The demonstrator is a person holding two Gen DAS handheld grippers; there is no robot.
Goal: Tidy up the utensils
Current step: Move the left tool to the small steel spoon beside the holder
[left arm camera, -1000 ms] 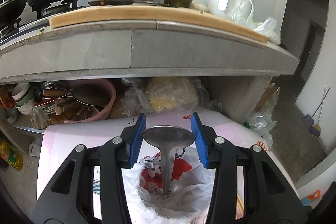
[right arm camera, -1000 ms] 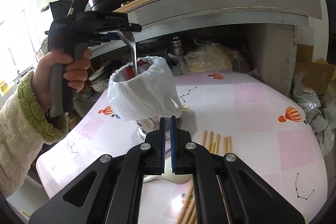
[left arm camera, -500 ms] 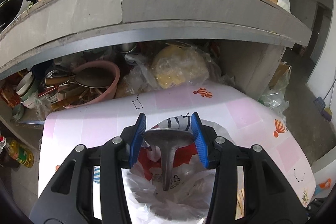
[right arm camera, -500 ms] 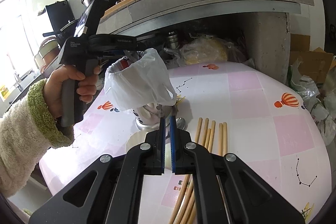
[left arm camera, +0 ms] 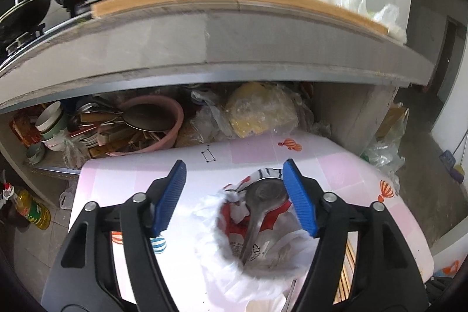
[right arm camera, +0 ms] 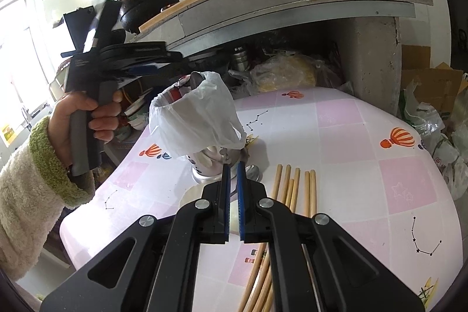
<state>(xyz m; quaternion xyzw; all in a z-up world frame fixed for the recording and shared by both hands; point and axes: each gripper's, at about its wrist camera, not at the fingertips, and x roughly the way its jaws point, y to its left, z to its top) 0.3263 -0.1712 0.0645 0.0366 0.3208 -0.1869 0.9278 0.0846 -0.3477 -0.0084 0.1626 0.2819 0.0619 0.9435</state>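
A metal spoon [left arm camera: 261,205] stands handle-down in a metal cup [right arm camera: 209,163] lined with a white plastic bag [right arm camera: 195,119]; the spoon's bowl [right arm camera: 195,78] pokes above the bag rim. My left gripper [left arm camera: 234,193] is open wide just above the cup, no longer touching the spoon. My right gripper [right arm camera: 233,165] is shut and empty, low over the table by the cup's base. Several wooden chopsticks [right arm camera: 295,189] lie on the table right of it, beside another spoon [right arm camera: 252,172].
The pink checked tablecloth [right arm camera: 365,142] covers a small table. Behind is a concrete counter [left arm camera: 204,48] with a shelf holding a pink basin [left arm camera: 163,122], bowls and bags. Pots and bottles stand on top. Plastic bags lie on the floor at right.
My left gripper opened and let go of the spoon, which now rests in the bagged cup. The left gripper lifted and tilted back. The right gripper stayed shut and moved little.
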